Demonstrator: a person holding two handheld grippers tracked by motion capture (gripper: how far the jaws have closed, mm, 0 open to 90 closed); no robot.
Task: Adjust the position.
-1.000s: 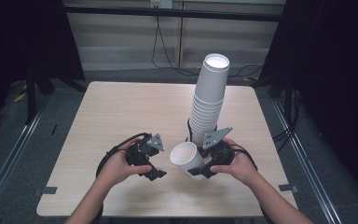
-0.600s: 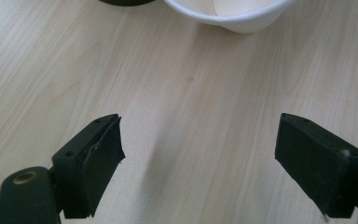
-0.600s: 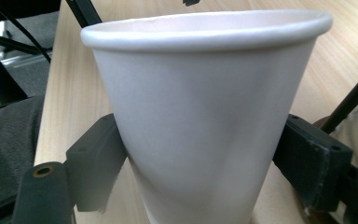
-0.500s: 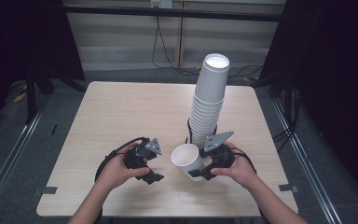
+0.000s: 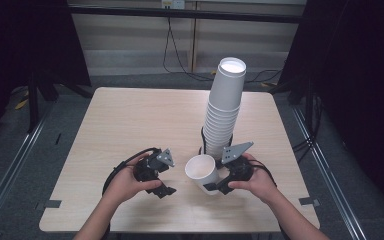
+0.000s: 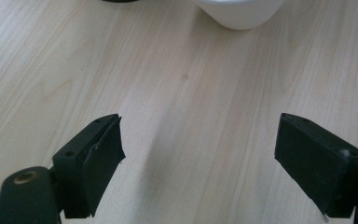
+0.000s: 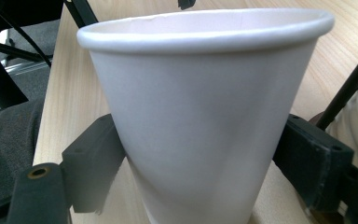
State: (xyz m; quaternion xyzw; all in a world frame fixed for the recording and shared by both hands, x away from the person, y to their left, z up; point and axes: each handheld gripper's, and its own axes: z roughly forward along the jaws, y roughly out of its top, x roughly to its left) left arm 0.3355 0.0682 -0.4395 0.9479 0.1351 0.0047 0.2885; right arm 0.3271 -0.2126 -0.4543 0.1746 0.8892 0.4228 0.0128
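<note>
A white paper cup (image 5: pixel 201 170) is tilted above the table, its mouth toward the left hand. My right gripper (image 5: pixel 219 181) is shut on it, with a black jaw pressed to each side of the cup (image 7: pixel 205 116) in the right gripper view (image 7: pixel 200 172). A tall stack of white cups (image 5: pixel 225 107) stands just behind it. My left gripper (image 5: pixel 170 175) hovers left of the cup. Its jaws stand wide apart over bare wood in the left gripper view (image 6: pixel 200 172), with nothing between them. The cup's bottom (image 6: pixel 240 11) shows at the top edge there.
The light wooden table (image 5: pixel 130 120) has dark floor and metal rails on both sides. Black cables trail from both grippers. A dark stand (image 5: pixel 202 147) sits at the foot of the stack.
</note>
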